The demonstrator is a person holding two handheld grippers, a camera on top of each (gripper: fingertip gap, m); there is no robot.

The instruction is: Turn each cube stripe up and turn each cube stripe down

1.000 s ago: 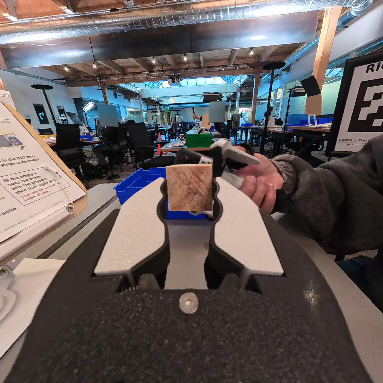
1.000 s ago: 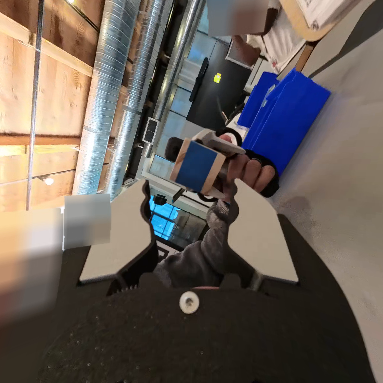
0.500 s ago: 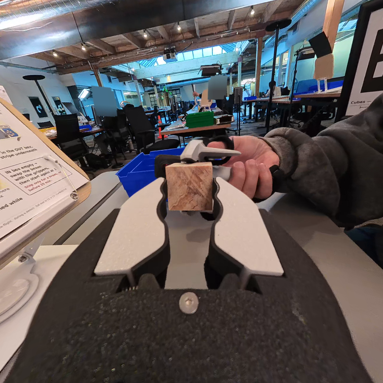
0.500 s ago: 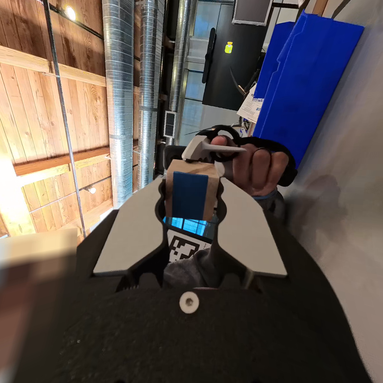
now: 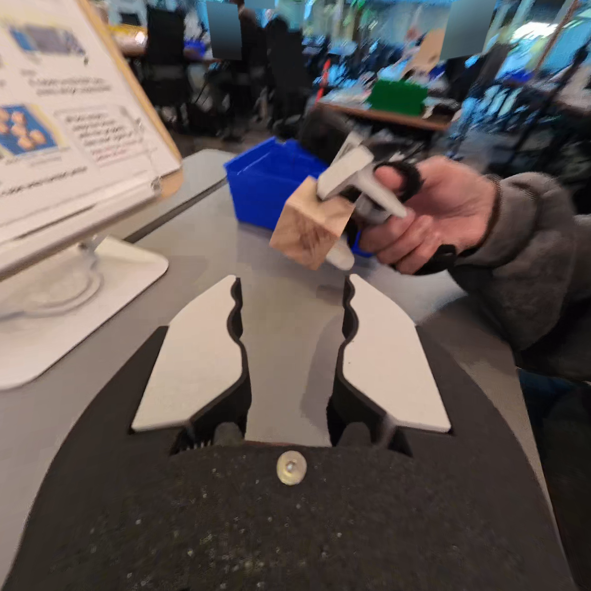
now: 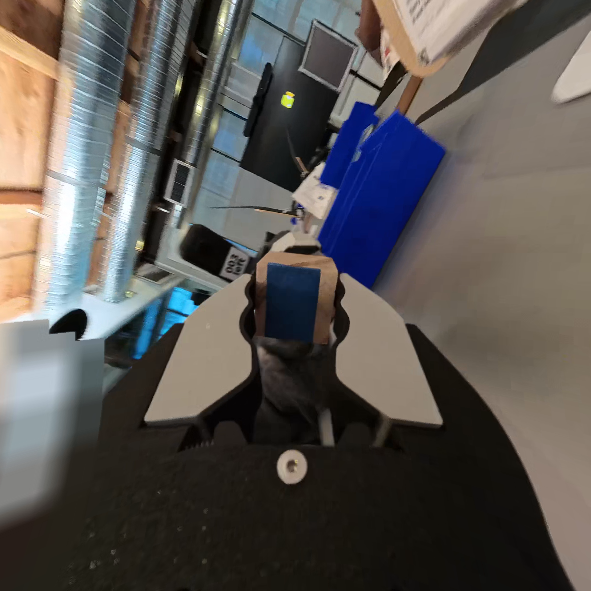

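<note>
The right claw (image 6: 295,307) is pinching the cube (image 6: 294,303) between its two fingertips, with the blue stripe (image 6: 292,302) facing back toward its camera; in the left wrist view the same claw (image 5: 335,230) shows farther off, in a hand (image 5: 438,214), carrying the cube (image 5: 308,228) tilted on a corner above the grey table (image 5: 204,230), clear of the surface. The left claw (image 5: 292,281) is spread and empty, its fingers just short of the cube and a little below it. Beyond the cube, on the far side of the table, stands a blue bin (image 5: 271,179), and at the far left an instruction board (image 5: 73,105) leans on its white stand (image 5: 96,287). The risk, as I judge it, lies in the grip: the cube is held only at the fingertips and is tilted while both views are blurred with motion, so a quick twist or a slackened squeeze could let the smooth wood slip and drop onto the table, landing on any face and losing the stripe's orientation. A hasty setting-down on a corner could also tip it onto the wrong face. The spread left claw sits close enough that a careless swing could knock the cube out of the hold.
</note>
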